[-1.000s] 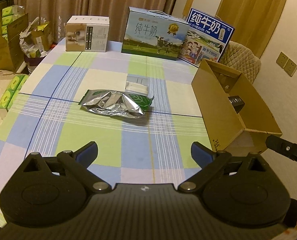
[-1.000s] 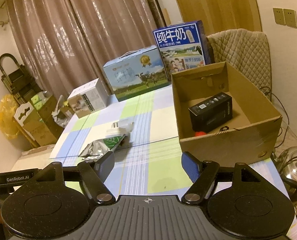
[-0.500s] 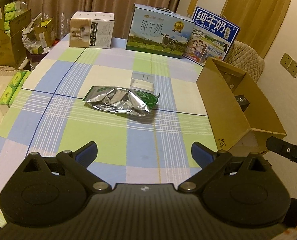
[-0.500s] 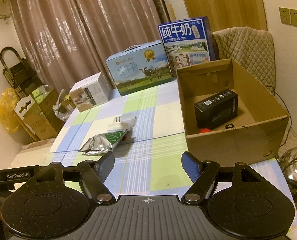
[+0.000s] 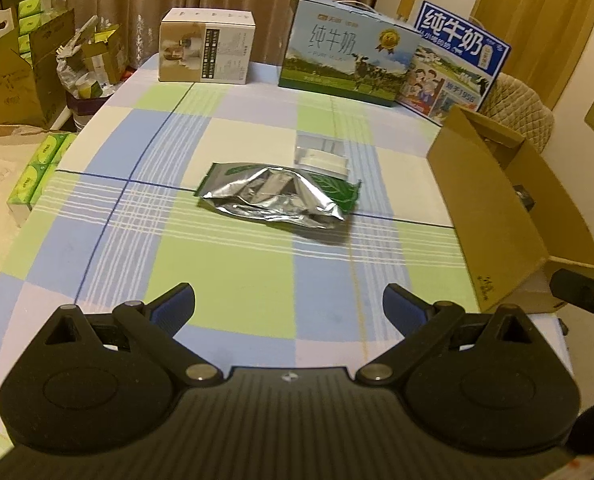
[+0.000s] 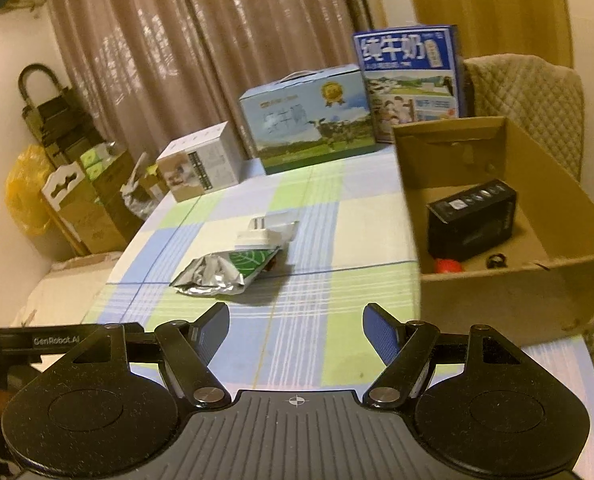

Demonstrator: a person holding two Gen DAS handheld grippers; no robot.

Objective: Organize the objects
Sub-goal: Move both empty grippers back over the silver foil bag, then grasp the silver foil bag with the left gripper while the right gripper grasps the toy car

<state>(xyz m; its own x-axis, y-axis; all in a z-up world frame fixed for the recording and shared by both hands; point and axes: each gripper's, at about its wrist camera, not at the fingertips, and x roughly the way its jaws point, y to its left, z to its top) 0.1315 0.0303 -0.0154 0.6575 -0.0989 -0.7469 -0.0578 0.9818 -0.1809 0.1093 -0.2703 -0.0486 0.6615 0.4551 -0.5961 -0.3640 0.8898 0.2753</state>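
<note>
a: left claw — jaws spread wide, nothing between them, hanging over the near part of the checked counter.
b: same for the right claw. released, empty, low over the near counter edge.
a: foil pouch, silver with green leaf print, lying flat and crumpled mid-counter. well ahead of both claws, untouched.
b: small white plug-like item in clear wrap sits just behind the pouch, touching or overlapping its far edge; can't tell which.
a: open cardboard box at the right side of the counter, hanging past its edge.
b: from the right wrist view, inside it: a black carton along the middle, a small red thing and a small dark ring-like bit at the near wall. too small to name.
a: far edge: a white-and-tan box, a pale blue milk carton with handle, a dark blue milk carton leaning behind it.
b: quilted chair back behind the box. curtains beyond.
</note>
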